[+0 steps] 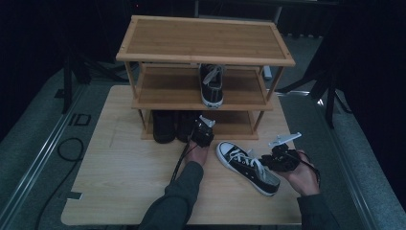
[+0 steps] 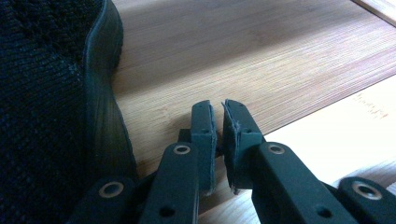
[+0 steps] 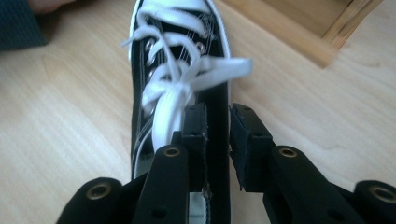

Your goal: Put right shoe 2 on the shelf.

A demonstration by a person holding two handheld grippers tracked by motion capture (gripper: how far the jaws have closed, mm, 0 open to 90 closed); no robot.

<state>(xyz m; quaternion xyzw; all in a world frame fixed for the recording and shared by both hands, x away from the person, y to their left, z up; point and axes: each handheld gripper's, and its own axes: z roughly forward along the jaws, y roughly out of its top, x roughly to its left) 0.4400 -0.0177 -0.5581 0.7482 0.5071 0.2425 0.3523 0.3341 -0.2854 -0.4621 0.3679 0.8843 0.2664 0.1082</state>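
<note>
High view: black canvas sneaker with white laces and toe cap (image 1: 246,166) lies on the pale wooden counter (image 1: 119,172), just in front of the three-tier bamboo shoe rack (image 1: 206,45). Its mate (image 1: 211,84) sits on the middle shelf, likely the destination. Dark boots (image 1: 170,125) fill the bottom shelf's left side.

Left gripper view: left claw (image 2: 218,116) nearly together, holding nothing, beside a boot.

Right gripper view: right claw (image 3: 217,122) clamped on the sneaker's side wall; the top shelf overhangs the lift path.

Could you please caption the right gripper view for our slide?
Right gripper closing on the side wall of a black sneaker lying on the table.
</note>
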